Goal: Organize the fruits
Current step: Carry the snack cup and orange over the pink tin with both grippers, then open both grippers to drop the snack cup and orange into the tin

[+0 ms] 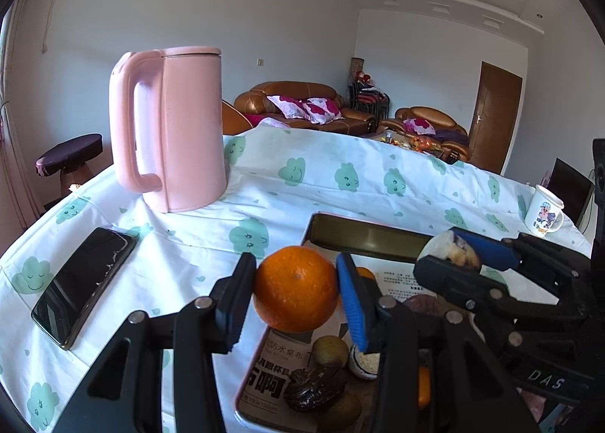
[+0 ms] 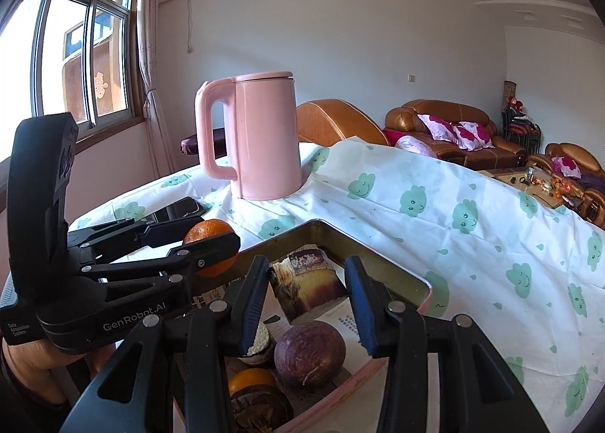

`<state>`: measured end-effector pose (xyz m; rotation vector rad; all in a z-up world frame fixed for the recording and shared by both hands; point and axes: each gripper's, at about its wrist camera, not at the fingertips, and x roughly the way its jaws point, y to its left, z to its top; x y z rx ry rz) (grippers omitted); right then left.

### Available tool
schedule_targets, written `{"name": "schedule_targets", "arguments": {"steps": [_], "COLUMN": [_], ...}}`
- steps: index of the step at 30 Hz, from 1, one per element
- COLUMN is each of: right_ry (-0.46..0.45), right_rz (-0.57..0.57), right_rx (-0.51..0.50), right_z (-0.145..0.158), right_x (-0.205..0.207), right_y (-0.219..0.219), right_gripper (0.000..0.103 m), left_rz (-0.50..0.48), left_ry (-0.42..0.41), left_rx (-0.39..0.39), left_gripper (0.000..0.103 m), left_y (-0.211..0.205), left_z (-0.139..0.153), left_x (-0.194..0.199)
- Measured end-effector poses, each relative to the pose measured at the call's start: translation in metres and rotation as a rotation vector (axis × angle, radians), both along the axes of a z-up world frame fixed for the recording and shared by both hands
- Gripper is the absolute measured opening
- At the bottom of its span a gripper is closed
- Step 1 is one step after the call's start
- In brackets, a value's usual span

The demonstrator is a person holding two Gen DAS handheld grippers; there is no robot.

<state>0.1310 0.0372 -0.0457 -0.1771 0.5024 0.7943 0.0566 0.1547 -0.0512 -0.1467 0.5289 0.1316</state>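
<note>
My left gripper is shut on an orange and holds it above the near left edge of a pink-rimmed metal tray. It also shows in the right wrist view with the orange. My right gripper is shut on a slice of cake above the tray; it also shows in the left wrist view. In the tray lie a purple passion fruit, a small orange, a dark date and a small brown fruit.
A pink kettle stands at the back left on the white cloud-print tablecloth. A black phone lies at the left. A white mug stands at the far right. A sofa is behind.
</note>
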Motion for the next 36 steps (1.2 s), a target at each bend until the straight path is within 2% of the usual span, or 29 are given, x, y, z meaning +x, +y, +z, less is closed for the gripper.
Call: {"name": "schedule_targets", "arguments": {"steps": [6, 18, 20, 23, 29, 32, 33, 36], "right_ry": [0.034, 0.083, 0.082, 0.099, 0.086, 0.067, 0.061, 0.053], "right_rz": [0.009, 0.023, 0.01, 0.001, -0.022, -0.04, -0.05, -0.077], "right_rx": [-0.041, -0.019, -0.017, 0.01, 0.045, 0.044, 0.043, 0.055], "right_z": [-0.012, -0.016, -0.016, -0.016, -0.008, -0.002, -0.001, 0.003], "right_x": [0.007, 0.014, 0.016, 0.019, 0.015, 0.011, 0.009, 0.008], "right_y": [0.012, 0.01, 0.009, 0.001, -0.013, -0.022, -0.026, -0.039], "right_gripper": [0.044, 0.045, 0.051, 0.061, 0.065, 0.068, 0.069, 0.07], "left_rz": [-0.004, -0.008, -0.009, -0.005, 0.002, 0.006, 0.006, -0.004], "left_ry": [0.008, 0.01, 0.011, 0.008, -0.021, -0.037, -0.047, -0.072], "left_rx": [0.012, 0.021, 0.021, 0.022, 0.023, 0.027, 0.027, 0.02], "left_gripper": [0.046, 0.047, 0.047, 0.054, 0.074, 0.089, 0.097, 0.099], "left_y": [0.0, 0.001, 0.001, 0.0, 0.0, -0.002, -0.002, -0.006], "left_z": [-0.002, -0.001, -0.001, 0.001, 0.009, 0.013, 0.015, 0.021], "left_x": [0.0, -0.001, -0.001, -0.002, -0.01, -0.015, -0.018, -0.023]}}
